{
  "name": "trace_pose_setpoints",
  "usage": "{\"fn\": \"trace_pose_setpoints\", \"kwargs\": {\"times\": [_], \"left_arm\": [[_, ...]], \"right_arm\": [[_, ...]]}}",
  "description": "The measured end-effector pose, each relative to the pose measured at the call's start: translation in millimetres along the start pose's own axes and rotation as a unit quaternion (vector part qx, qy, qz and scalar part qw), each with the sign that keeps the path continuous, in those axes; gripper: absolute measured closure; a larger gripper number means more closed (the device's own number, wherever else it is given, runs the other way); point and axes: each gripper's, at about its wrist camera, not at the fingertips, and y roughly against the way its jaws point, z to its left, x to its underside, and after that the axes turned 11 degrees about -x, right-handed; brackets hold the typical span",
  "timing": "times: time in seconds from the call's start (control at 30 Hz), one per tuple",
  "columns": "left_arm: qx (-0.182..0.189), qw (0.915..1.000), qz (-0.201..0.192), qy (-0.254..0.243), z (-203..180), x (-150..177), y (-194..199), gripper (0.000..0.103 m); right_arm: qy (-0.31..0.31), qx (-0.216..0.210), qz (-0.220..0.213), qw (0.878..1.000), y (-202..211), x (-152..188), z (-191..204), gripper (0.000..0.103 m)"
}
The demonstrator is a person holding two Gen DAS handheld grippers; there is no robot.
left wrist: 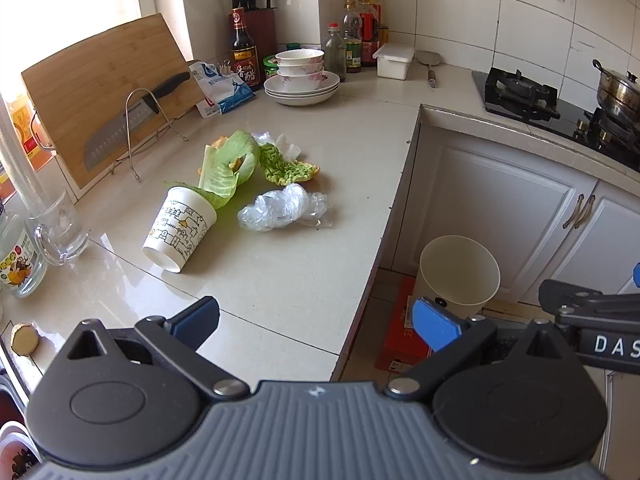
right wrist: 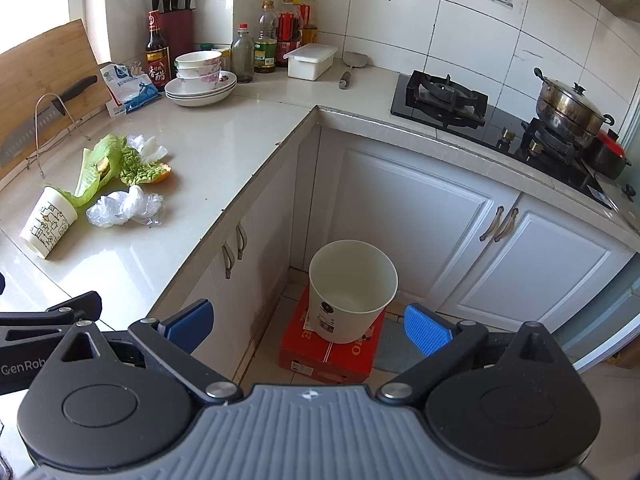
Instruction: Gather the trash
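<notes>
Trash lies on the beige counter (left wrist: 304, 264): a tipped white paper cup (left wrist: 180, 229) with drawings, green cabbage leaves (left wrist: 230, 168), a green knobbly peel (left wrist: 286, 166) and crumpled clear plastic (left wrist: 282, 208). The same pile shows in the right wrist view: cup (right wrist: 48, 222), leaves (right wrist: 96, 170), plastic (right wrist: 124, 208). A white bin (right wrist: 352, 290) stands on a red box (right wrist: 330, 350) on the floor; the bin also shows in the left wrist view (left wrist: 458, 276). My left gripper (left wrist: 316, 326) is open and empty above the counter's near edge. My right gripper (right wrist: 308, 326) is open and empty above the bin.
A cutting board with a knife (left wrist: 120, 128) on a wire rack stands at left. A glass mug (left wrist: 60, 224) and a bottle (left wrist: 18, 260) are near left. Stacked bowls (left wrist: 301, 76), sauce bottles (left wrist: 360, 36) and a knife block stand behind. A stove with a pot (right wrist: 568, 108) is at right.
</notes>
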Motion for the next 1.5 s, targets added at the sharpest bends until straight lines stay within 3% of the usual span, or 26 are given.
{"fn": "trace_pose_setpoints", "kwargs": {"times": [1.5], "left_arm": [[0.0, 1.0, -0.002, 0.001, 0.6, 1.0, -0.3, 0.001]], "right_arm": [[0.001, 0.001, -0.004, 1.0, -1.8, -4.0, 0.4, 0.0]]}}
